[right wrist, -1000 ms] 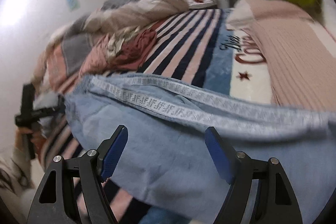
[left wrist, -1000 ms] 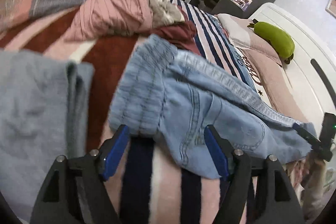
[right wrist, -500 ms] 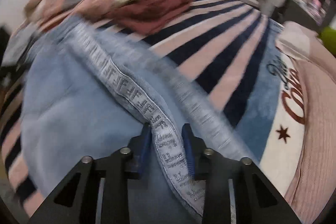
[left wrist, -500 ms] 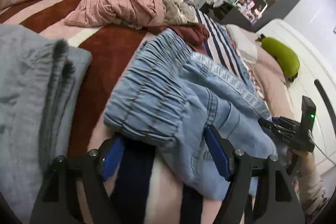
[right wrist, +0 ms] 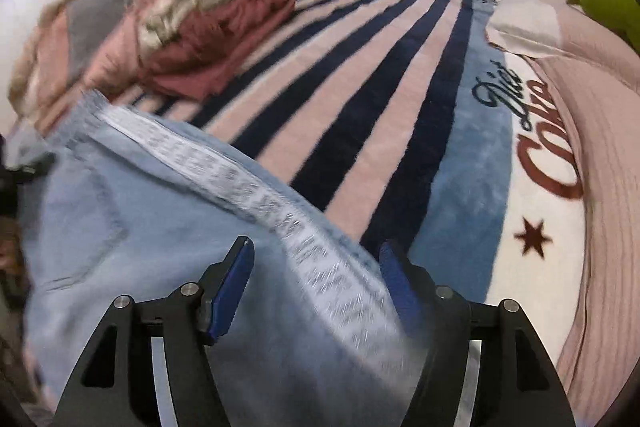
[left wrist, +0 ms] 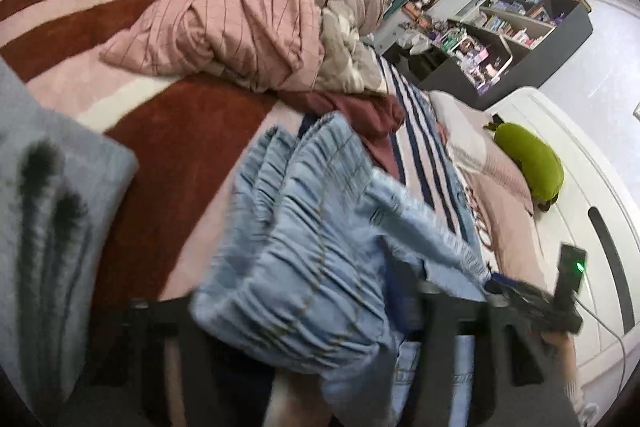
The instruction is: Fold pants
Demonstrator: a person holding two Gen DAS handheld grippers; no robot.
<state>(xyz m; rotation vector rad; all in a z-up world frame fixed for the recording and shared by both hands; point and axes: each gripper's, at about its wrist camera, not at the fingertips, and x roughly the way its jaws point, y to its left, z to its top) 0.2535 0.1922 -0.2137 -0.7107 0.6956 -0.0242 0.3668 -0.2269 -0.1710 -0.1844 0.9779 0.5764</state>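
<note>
The pants (left wrist: 304,267) lay on the striped blanket (right wrist: 360,99) with the right gripper (right wrist: 316,283) wide open over them, holding nothing, and the left gripper (left wrist: 296,355) too blurry to tell, so the bunched waist might have flopped and spoiled the fold.

Pants (left wrist: 304,259): lt blue denim, gathered elastic waist bunched up, patterned side stripe, lying across striped blanket.

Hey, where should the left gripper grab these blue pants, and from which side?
Take the gathered elastic waistband of the pants, coming in low from its near edge. It is bunched thick and lifted off the blanket, so fingers could probably slide around it.
</note>
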